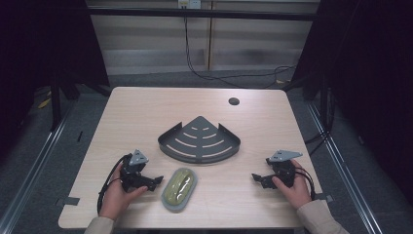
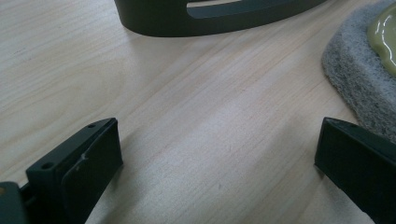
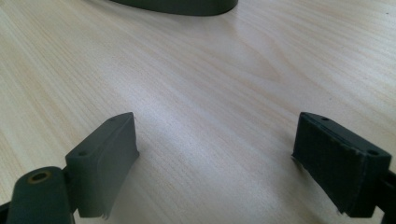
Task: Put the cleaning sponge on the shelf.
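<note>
A dark grey fan-shaped corner shelf [image 1: 199,140] with slots lies at the table's middle; its curved wall shows at the top of the left gripper view [image 2: 210,16] and the right gripper view [image 3: 182,5]. A grey oval scrub pad with a yellow-green top [image 1: 179,188] lies in front of it, its edge at the right of the left gripper view [image 2: 359,70]. My left gripper [image 1: 157,181] rests open on the table just left of the pad, jaws wide apart with bare wood between them. My right gripper [image 1: 255,178] rests open at the front right, holding nothing.
The light wooden table [image 1: 146,112] has a round cable hole [image 1: 234,101] at the back right. Cables hang over the floor behind the table. Dark curtains stand at both sides.
</note>
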Tool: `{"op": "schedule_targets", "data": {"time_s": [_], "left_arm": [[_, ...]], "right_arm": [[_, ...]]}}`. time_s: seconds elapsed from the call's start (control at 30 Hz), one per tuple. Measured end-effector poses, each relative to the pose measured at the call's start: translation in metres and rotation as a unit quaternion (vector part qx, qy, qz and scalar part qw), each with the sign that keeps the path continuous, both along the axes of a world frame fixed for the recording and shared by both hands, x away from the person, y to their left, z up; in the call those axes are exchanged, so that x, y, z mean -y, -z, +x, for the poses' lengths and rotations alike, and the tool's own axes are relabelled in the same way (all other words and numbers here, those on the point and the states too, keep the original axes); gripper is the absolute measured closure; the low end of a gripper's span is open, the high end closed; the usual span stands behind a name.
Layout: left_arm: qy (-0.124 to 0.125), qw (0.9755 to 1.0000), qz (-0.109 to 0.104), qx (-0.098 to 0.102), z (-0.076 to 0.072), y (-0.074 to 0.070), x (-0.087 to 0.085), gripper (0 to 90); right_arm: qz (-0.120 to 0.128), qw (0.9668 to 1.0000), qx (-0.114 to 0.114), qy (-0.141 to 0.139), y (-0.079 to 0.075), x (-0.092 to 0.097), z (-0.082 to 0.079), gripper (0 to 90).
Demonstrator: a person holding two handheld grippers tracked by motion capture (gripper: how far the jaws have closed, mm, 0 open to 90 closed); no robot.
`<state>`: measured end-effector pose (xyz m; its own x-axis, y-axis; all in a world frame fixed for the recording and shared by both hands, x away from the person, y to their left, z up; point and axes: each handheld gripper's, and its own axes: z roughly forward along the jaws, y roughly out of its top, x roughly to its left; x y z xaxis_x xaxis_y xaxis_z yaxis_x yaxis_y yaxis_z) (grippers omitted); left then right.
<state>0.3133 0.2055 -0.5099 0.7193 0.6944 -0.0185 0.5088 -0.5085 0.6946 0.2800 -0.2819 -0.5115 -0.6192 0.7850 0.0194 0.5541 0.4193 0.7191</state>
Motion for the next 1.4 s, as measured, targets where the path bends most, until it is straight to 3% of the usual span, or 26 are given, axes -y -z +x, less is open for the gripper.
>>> {"op": "schedule_targets", "data": {"time_s": [0.1, 0.23, 0.27, 0.3, 0.33, 0.37, 0.4, 0.43, 0.47, 0.53, 0.57, 0.6, 0.7, 0.87, 0.9, 1.0, 1.07, 1.1, 1.13, 1.4], "left_arm": [[-0.004, 1.0000, 0.001, 0.001, -0.001, 0.000, 0.000, 0.0], [-0.010, 0.9997, 0.016, -0.018, 0.000, -0.004, 0.000, 2.6], [-0.011, 0.9994, 0.024, -0.024, 0.000, -0.007, 0.000, 4.5], [-0.021, 0.9984, 0.028, -0.044, 0.000, -0.012, 0.000, 6.5], [-0.027, 0.9977, 0.020, -0.059, 0.001, -0.015, 0.000, 10.0], [-0.027, 0.9977, 0.020, -0.059, 0.001, -0.015, 0.000, 16.4], [-0.029, 0.9943, 0.016, -0.101, 0.003, -0.024, 0.000, 21.4], [-0.029, 0.9943, 0.016, -0.101, 0.003, -0.024, 0.000, 21.4], [-0.027, 0.9914, 0.029, -0.124, 0.004, -0.034, 0.003, 21.4], [-0.026, 0.9873, 0.061, -0.144, 0.004, -0.045, 0.010, 22.3], [-0.026, 0.9873, 0.061, -0.144, 0.004, -0.045, 0.010, 22.9], [-0.019, 0.9832, 0.078, -0.164, 0.005, -0.056, 0.018, 23.0], [-0.010, 0.9763, 0.100, -0.192, 0.006, -0.072, 0.028, 24.5], [0.000, 0.9689, 0.120, -0.217, 0.010, -0.089, 0.044, 29.0], [0.000, 0.9689, 0.120, -0.217, 0.010, -0.089, 0.044, 29.4], [0.010, 0.9619, 0.125, -0.243, 0.011, -0.093, 0.059, 30.2], [0.018, 0.9582, 0.133, -0.253, 0.011, -0.094, 0.066, 30.3], [0.018, 0.9582, 0.133, -0.253, 0.011, -0.094, 0.066, 30.4], [0.022, 0.9554, 0.138, -0.260, 0.010, -0.096, 0.073, 30.5], [0.030, 0.9504, 0.139, -0.277, 0.008, -0.104, 0.092, 31.7]], "right_arm": [[0.000, 1.0000, 0.000, 0.000, 0.000, 0.000, 0.000, 13.0], [0.000, 1.0000, 0.000, 0.000, 0.000, 0.000, 0.000, 13.0], [0.000, 1.0000, 0.000, 0.000, 0.000, 0.000, 0.000, 13.0], [0.000, 1.0000, 0.000, 0.000, 0.000, 0.000, 0.000, 13.0], [0.000, 1.0000, 0.000, 0.000, 0.000, 0.000, 0.000, 13.0], [0.000, 1.0000, 0.000, 0.000, 0.000, 0.000, 0.000, 13.0], [0.000, 1.0000, 0.000, -0.001, 0.000, 0.000, 0.000, 13.0], [0.000, 1.0000, 0.000, 0.000, 0.000, 0.000, 0.000, 13.0], [0.000, 1.0000, 0.000, 0.000, 0.000, 0.000, 0.000, 13.0], [0.000, 1.0000, 0.001, -0.001, 0.000, 0.000, 0.000, 13.0], [0.000, 1.0000, 0.000, -0.001, 0.000, 0.000, 0.000, 13.0], [0.000, 1.0000, 0.000, 0.000, 0.000, 0.000, 0.000, 13.0], [0.000, 1.0000, 0.001, -0.001, 0.000, 0.000, 0.000, 13.0], [0.000, 1.0000, 0.000, 0.000, 0.000, 0.000, 0.000, 13.0], [0.000, 1.0000, 0.000, 0.000, 0.000, 0.000, 0.000, 13.0], [0.000, 1.0000, 0.000, 0.000, 0.000, 0.000, 0.000, 13.0], [0.000, 1.0000, 0.000, 0.000, 0.000, 0.000, 0.000, 13.0], [0.000, 1.0000, 0.001, -0.001, 0.000, 0.000, 0.000, 13.0], [0.000, 1.0000, 0.000, 0.000, 0.000, 0.000, 0.000, 13.0], [0.000, 1.0000, 0.000, -0.001, 0.000, 0.000, 0.000, 13.0]]}}
